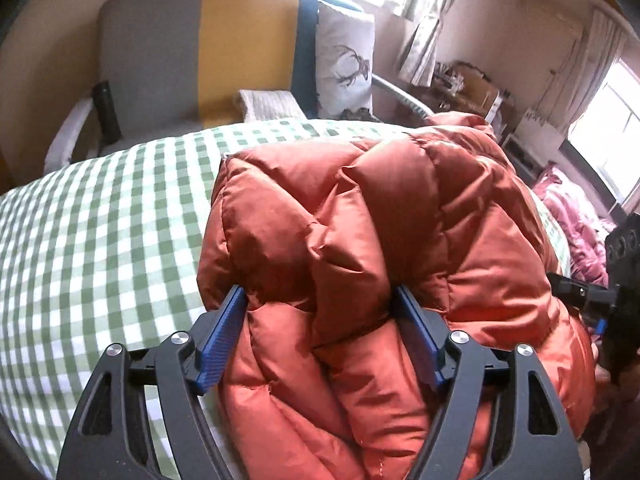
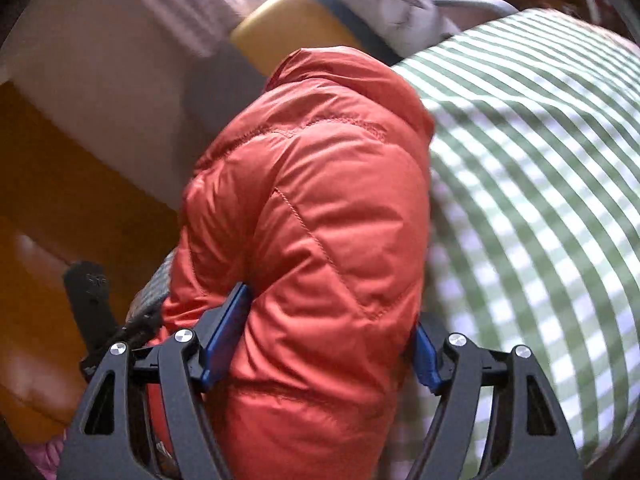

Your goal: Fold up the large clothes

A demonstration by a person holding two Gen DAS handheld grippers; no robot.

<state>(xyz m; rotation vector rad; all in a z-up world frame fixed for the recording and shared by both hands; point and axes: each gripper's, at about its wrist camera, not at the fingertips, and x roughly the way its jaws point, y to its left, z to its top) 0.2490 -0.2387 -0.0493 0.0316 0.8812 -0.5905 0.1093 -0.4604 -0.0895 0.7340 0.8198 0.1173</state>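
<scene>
An orange quilted puffer jacket (image 1: 360,216) is bunched up and lifted over a bed with a green-and-white checked cover (image 1: 100,216). My left gripper (image 1: 320,292) is shut on a thick fold of it, blue pads pressed into both sides. In the right wrist view the jacket (image 2: 320,200) fills the centre, and my right gripper (image 2: 332,308) is shut on another thick part of it. The right gripper's black body (image 1: 600,292) shows at the right edge of the left wrist view. The jacket's lower part is hidden below both grippers.
A grey, yellow and blue headboard (image 1: 200,52) and a deer-print pillow (image 1: 346,64) stand at the far end of the bed. Pink bedding (image 1: 568,216) lies to the right, below windows. An orange-brown floor (image 2: 48,240) shows left of the bed.
</scene>
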